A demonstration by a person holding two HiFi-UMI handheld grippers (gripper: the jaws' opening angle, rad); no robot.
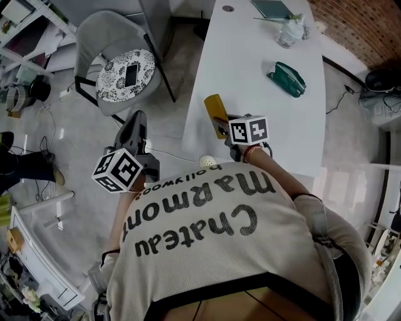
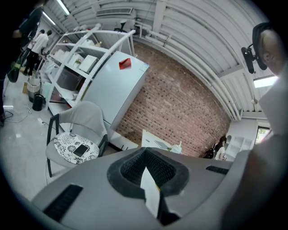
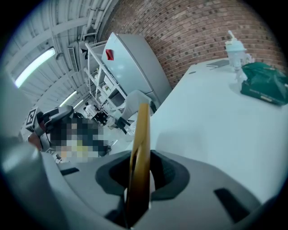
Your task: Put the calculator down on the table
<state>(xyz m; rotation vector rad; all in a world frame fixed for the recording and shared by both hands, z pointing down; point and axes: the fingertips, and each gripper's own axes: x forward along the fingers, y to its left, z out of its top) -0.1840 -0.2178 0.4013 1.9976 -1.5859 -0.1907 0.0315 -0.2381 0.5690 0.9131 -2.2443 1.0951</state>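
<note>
The calculator [image 1: 215,113], a flat mustard-yellow slab, stands on edge in my right gripper [image 1: 221,123], whose jaws are shut on its lower part. It hangs over the near left corner of the white table [image 1: 250,94]. In the right gripper view the calculator [image 3: 140,148] rises edge-on from between the jaws of the right gripper [image 3: 137,182], with the table [image 3: 216,134] spreading beyond it. My left gripper [image 1: 136,126] hovers over the floor left of the table, shut and pointing at the chair. A thin white sliver shows at the seam of the left gripper [image 2: 150,179].
A green pouch [image 1: 287,78] lies mid-table, with a plastic bottle [image 1: 289,31] and a dark notebook [image 1: 272,7] at the far end. A grey chair [image 1: 122,69] with a phone [image 1: 131,75] on its patterned cushion stands left of the table. Shelving fills the left side.
</note>
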